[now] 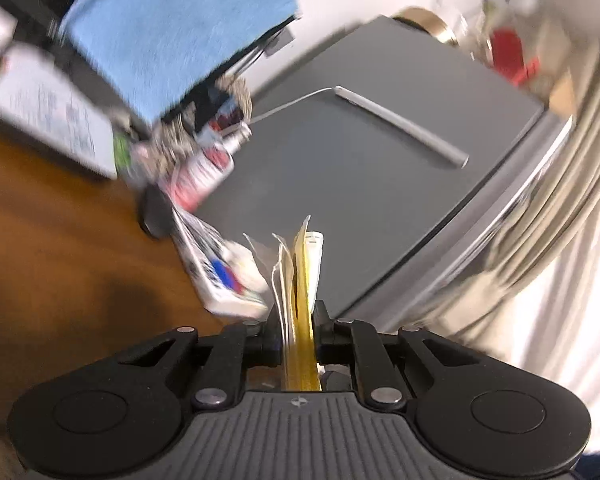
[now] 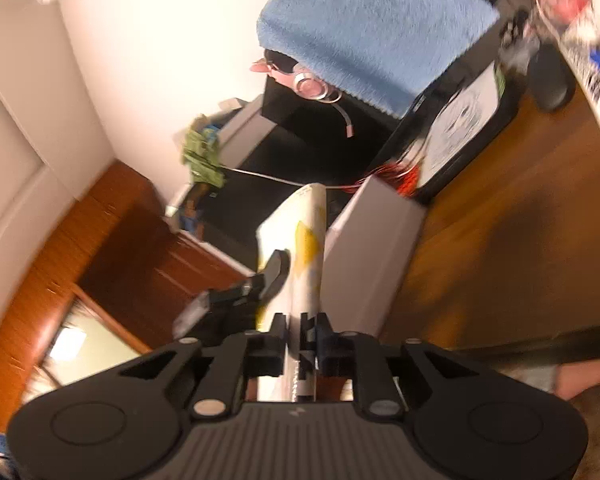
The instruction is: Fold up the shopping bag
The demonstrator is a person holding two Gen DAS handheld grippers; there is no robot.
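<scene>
The shopping bag (image 1: 296, 272) is bunched into thin white and yellow layers that stand upright between the fingers of my left gripper (image 1: 298, 320), which is shut on it. In the right wrist view the bag (image 2: 310, 232) is white with a yellow print and stretches forward as a narrow strip from my right gripper (image 2: 302, 328), also shut on it. A black finger of the other gripper (image 2: 274, 276) presses on the strip's left side just ahead. Both views are motion-blurred.
A flat grey slab (image 1: 380, 168) with a silver bar (image 1: 404, 128) on it lies ahead of the left gripper. A blue fluffy cloth (image 1: 172, 28) hangs above clutter. A brown wooden surface (image 2: 500, 248), a white box (image 2: 372, 256) and pink headphones (image 2: 308, 82) are near the right gripper.
</scene>
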